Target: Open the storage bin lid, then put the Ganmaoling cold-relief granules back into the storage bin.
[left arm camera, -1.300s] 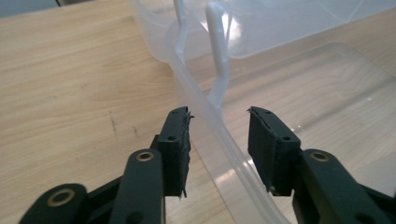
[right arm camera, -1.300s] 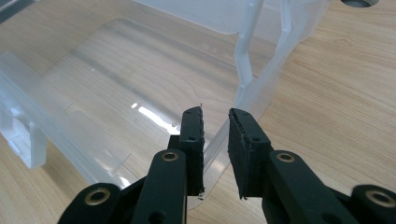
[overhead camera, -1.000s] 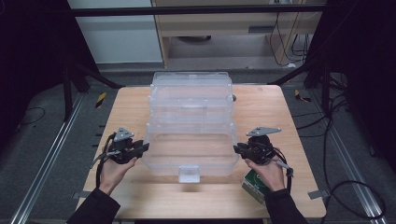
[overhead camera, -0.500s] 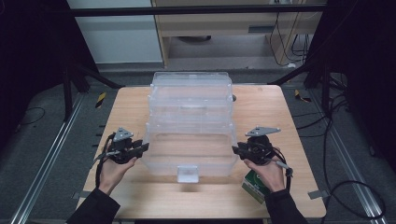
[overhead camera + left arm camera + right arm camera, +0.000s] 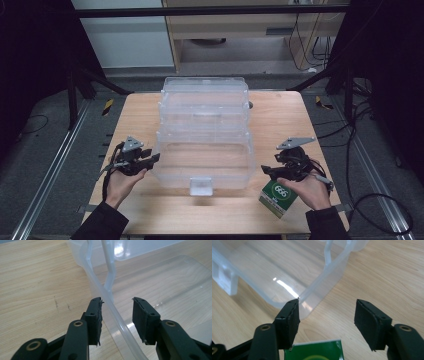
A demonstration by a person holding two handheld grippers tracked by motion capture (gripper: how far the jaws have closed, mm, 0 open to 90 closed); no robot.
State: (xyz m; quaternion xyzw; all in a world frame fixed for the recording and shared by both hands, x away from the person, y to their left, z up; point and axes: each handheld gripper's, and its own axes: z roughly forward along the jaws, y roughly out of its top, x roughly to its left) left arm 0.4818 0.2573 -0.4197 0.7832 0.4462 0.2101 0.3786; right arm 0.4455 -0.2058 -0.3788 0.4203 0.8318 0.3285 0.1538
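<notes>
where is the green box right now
In the high view the green box lies at the table's near right edge, under the right gripper and just right of the clear plastic bin.

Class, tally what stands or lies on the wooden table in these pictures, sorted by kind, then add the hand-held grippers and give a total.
Clear plastic storage box: 1
Clear plastic lid, open behind the box: 1
Green packet: 1
Grippers: 2, the left gripper and the right gripper
Total: 5

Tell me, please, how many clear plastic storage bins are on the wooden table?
2: an open clear plastic bin near the person, between both grippers, and another clear bin directly behind it, farther away.
</notes>
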